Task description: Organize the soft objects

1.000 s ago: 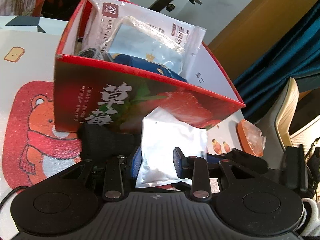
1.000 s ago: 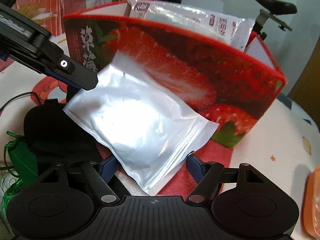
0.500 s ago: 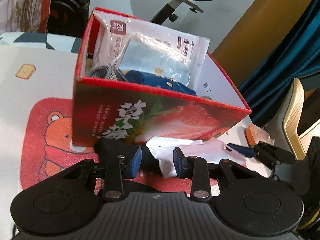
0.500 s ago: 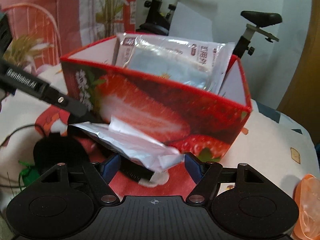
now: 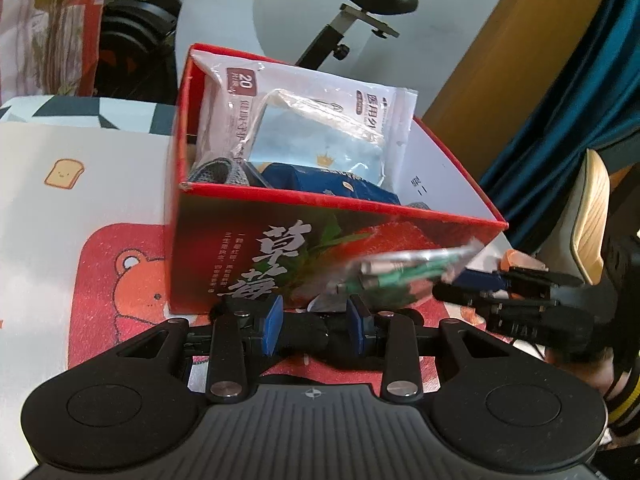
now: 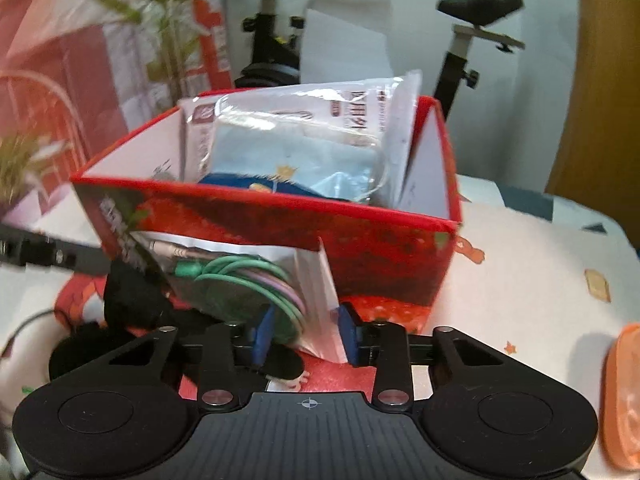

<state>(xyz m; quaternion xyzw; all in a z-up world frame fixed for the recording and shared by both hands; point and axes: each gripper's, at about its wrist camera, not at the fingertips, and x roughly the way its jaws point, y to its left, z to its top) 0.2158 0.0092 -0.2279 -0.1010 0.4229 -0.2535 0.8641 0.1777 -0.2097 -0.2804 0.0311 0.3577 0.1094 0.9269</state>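
Note:
A red strawberry-print box [image 5: 320, 248] [image 6: 380, 240] stands on the table and holds a face-mask pack [image 5: 316, 128] [image 6: 304, 136], a blue packet [image 5: 324, 180] and a grey knit item [image 5: 216, 170]. My right gripper [image 6: 306, 332] is shut on a clear plastic bag of green and pink coiled cable [image 6: 248, 284], held in front of the box. The bag shows blurred in the left wrist view [image 5: 400, 276]. My left gripper [image 5: 316, 320] is partly open, with a black soft object [image 5: 304, 332] lying between its pads; a grip cannot be told.
A bear-print red mat [image 5: 120, 280] covers the table under the box. An orange item [image 6: 624, 392] lies at the right edge. An exercise bike [image 5: 360, 12] and a wooden door [image 5: 520, 60] stand behind. A chair [image 5: 592, 220] is at the right.
The right gripper has closed on the plastic bag and turned it, so the cable inside shows. The left gripper let go of the bag and pulled back, over the black object.

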